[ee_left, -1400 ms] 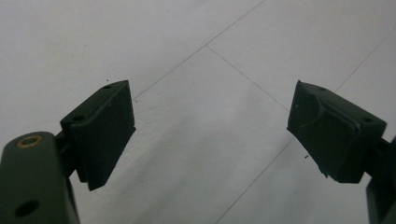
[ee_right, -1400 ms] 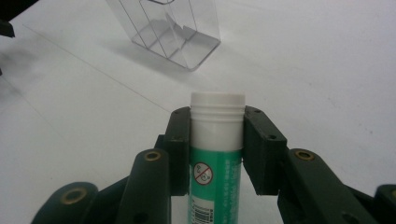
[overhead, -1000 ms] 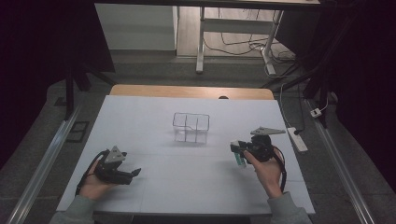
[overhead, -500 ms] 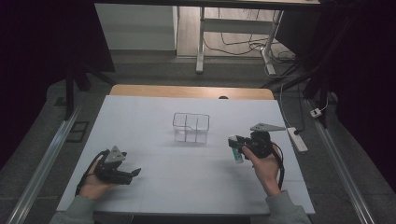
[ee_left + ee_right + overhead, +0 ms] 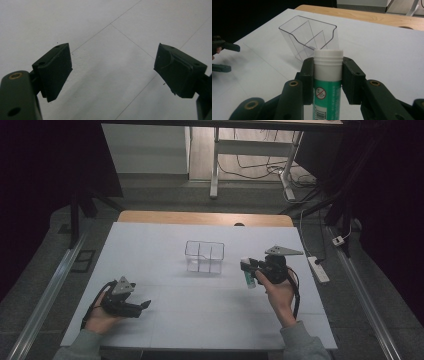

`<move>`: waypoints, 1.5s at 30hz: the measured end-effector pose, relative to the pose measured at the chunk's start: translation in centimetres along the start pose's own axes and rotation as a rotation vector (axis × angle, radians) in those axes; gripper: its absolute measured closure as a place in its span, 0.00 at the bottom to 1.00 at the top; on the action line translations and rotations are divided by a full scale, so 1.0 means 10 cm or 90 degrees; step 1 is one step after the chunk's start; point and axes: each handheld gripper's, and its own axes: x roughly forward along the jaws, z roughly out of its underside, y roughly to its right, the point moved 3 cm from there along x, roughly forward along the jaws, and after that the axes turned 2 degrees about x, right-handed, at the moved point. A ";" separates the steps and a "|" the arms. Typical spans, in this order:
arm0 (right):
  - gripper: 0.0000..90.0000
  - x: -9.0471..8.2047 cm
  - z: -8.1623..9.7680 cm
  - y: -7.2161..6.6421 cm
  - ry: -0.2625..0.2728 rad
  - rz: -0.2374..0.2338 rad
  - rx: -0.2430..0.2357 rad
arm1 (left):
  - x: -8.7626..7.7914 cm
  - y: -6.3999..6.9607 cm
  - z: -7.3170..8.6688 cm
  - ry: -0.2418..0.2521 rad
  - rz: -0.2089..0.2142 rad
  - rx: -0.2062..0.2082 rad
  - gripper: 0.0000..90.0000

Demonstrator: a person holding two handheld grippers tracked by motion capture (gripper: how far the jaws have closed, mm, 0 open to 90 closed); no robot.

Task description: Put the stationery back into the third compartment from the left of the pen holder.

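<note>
Down at the lower left of the high view, the left gripper (image 5: 142,306) rests on the white table (image 5: 210,320), jaws apart. Right of centre, the right gripper (image 5: 248,270) is clamped on a green tube (image 5: 327,82) with a white cap. Beyond stands a clear bin (image 5: 204,256).

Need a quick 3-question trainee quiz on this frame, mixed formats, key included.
1. True or false: the right gripper is shut on the green tube with a white cap.
2. The clear plastic divided bin holds: A) a tube B) nothing visible C) a gripper.
3. Fill in: the left gripper has its jaws ____ over the white table.

Key: 1 true. 2 B. 3 open.
</note>
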 end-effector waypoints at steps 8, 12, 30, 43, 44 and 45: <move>0.72 0.07 -0.11 -0.04 0.018 -0.013 0.001 | 0.00 0.00 0.00 0.001 -0.001 0.000 0.16; 0.72 0.10 -0.16 -0.06 0.035 -0.015 -0.002 | 0.00 0.00 0.00 0.000 -0.001 0.001 0.16; 0.72 0.22 -0.28 -0.12 0.057 -0.033 -0.009 | 0.00 0.00 0.00 -0.001 -0.001 0.001 0.16; 0.72 0.30 -0.35 -0.15 0.065 -0.042 -0.009 | -0.01 0.00 0.00 0.002 -0.002 -0.002 0.16; 0.72 0.31 -0.35 -0.15 0.063 -0.042 -0.009 | -0.01 0.00 0.00 0.003 -0.002 -0.002 0.16; 0.72 0.32 -0.36 -0.16 0.065 -0.043 -0.007 | -0.01 0.00 0.00 0.003 -0.002 -0.003 0.16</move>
